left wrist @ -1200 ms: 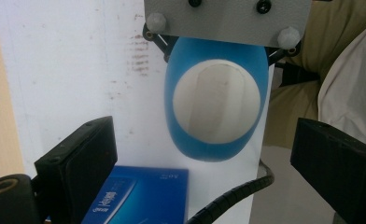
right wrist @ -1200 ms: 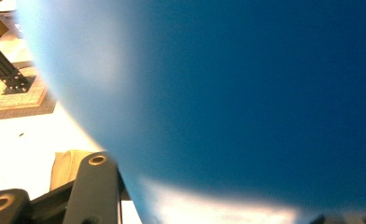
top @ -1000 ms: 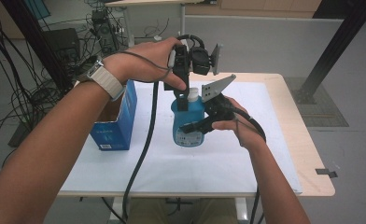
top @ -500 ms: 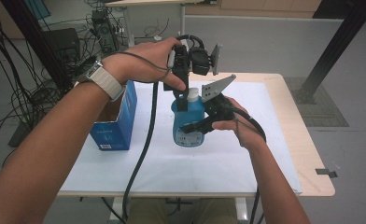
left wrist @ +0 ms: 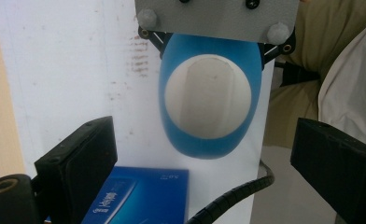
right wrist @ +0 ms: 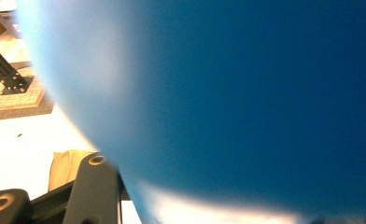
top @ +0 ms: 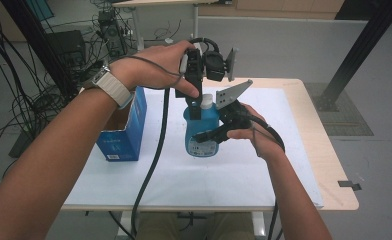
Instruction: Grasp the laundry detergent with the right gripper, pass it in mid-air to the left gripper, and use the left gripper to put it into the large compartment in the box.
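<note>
From the high view I see my right gripper (top: 215, 131) clamped on the body of the blue bottle (top: 202, 131), which stands upright on the white table (top: 244, 170), about mid-table. The bottle's white cap (top: 206, 100) is at the top, and my left gripper (top: 195, 105) hangs over it, pointing down at the cap. A blue box (top: 126, 127) stands just to the left of the bottle, apart from it.

In the left gripper view I look straight down on the blue bottle (left wrist: 210, 100) and its white cap (left wrist: 208, 97). My left gripper's (left wrist: 209, 172) jaws are spread wide, one at each lower side of the frame, with the cap between them farther off and neither pad touching it; this tool is released. The grey plate (left wrist: 216, 18) of the other gripper sits against the bottle's far side, and the blue box (left wrist: 139, 196) lies below.

In the right gripper view the blue bottle (right wrist: 246, 102) is pressed close against the lens, blurred. I see part of one black jaw at the lower left edge, hard against the bottle wall: clenched on it.
</note>
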Available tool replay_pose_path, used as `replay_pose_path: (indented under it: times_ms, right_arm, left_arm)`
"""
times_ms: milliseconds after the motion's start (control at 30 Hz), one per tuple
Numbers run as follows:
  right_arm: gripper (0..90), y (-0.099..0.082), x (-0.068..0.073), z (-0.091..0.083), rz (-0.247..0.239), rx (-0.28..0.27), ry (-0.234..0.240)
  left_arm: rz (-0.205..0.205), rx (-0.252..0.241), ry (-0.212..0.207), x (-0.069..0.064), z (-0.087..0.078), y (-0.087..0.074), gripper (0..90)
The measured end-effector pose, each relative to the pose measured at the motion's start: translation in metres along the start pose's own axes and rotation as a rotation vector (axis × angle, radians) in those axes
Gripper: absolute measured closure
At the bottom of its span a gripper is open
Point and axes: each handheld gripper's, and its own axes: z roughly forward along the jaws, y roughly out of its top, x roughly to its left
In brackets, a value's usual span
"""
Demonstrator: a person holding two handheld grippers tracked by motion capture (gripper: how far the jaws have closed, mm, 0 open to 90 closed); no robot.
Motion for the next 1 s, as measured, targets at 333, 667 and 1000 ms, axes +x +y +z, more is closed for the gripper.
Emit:
replay_pose_path:
  times_ms: [333, 667, 1000]
  right_arm:
    - [44.1, 0.0001, -0.0003, 0.0, -0.002, -0.002, 0.0]
    - [44.1, 0.0005, 0.0001, 0.0007, -0.001, -0.001, 0.003]
    - [44.1, 0.0014, 0.0029, 0.0009, -0.007, -0.002, 0.008]
  left_arm:
    - [0.003, -0.005, 0.003, -0.0009, 0.0019, 0.0013, 7.5]
    - [0.012, -0.01, 0.007, -0.0038, 0.0034, 0.003, 7.3]
    - [0.021, -0.012, 0.017, -0.0061, 0.0077, 0.0071, 7.4]
